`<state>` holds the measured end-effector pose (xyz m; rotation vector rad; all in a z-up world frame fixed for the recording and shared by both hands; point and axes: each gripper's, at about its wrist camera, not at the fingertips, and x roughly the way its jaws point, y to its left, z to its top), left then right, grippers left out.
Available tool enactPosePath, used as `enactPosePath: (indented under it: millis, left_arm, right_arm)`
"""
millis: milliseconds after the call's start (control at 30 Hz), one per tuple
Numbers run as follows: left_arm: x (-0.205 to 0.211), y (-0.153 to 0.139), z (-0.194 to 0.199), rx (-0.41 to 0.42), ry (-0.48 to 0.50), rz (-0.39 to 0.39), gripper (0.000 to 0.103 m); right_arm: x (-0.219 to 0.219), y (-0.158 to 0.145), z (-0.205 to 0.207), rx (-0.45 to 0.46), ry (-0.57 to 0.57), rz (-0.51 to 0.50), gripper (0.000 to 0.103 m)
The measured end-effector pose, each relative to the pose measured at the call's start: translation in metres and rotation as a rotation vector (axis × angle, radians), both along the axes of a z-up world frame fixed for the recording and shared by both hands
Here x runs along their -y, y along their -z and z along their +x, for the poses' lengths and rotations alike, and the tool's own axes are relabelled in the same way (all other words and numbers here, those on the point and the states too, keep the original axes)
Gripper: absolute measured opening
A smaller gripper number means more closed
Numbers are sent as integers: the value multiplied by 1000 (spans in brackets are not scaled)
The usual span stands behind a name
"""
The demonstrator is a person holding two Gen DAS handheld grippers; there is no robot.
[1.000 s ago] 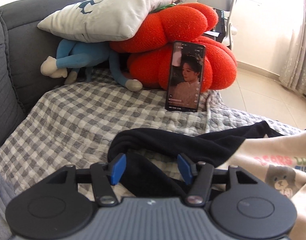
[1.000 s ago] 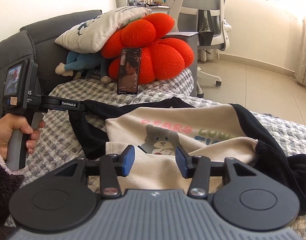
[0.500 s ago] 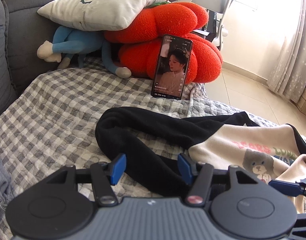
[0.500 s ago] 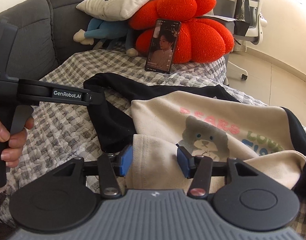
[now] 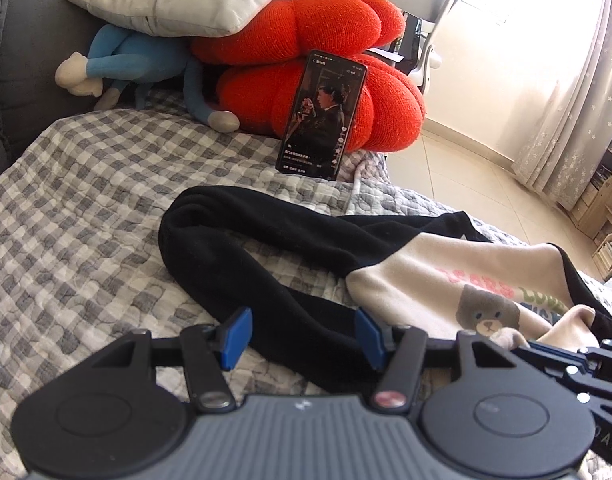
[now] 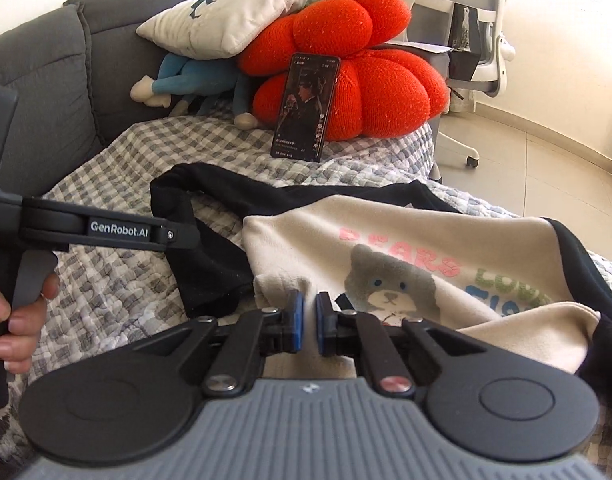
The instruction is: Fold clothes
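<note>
Your cream bear sweatshirt [image 6: 406, 240] lies rumpled on the checked quilt [image 5: 86, 200] over the sofa. You're at the gripping step: your right hand-held gripper [image 6: 306, 320] has pinched shut on its cream hem, while your left hand-held gripper [image 5: 302, 334] hangs half open astride the black sleeve [image 5: 266, 264], gripping nothing. Close it next, then lift both together.

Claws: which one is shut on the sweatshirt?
The right claw, pinching the cream hem of the sweatshirt. The left claw stands open astride the black sleeve.
</note>
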<state>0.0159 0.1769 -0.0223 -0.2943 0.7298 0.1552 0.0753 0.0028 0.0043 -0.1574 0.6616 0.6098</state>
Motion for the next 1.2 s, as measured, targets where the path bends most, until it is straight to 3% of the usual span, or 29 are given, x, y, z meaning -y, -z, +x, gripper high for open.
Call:
enactPosePath:
  millis: [600, 867, 1200]
  left_arm:
    - [28, 4, -3, -18, 113, -98, 56]
    - [41, 8, -1, -35, 168, -104, 51]
    - [52, 12, 2, -37, 205, -115, 44]
  right_arm:
    - [93, -43, -41, 98, 226, 70, 7]
    - [135, -34, -53, 96, 339, 40, 7]
    - [174, -3, -51, 6, 464, -55, 5]
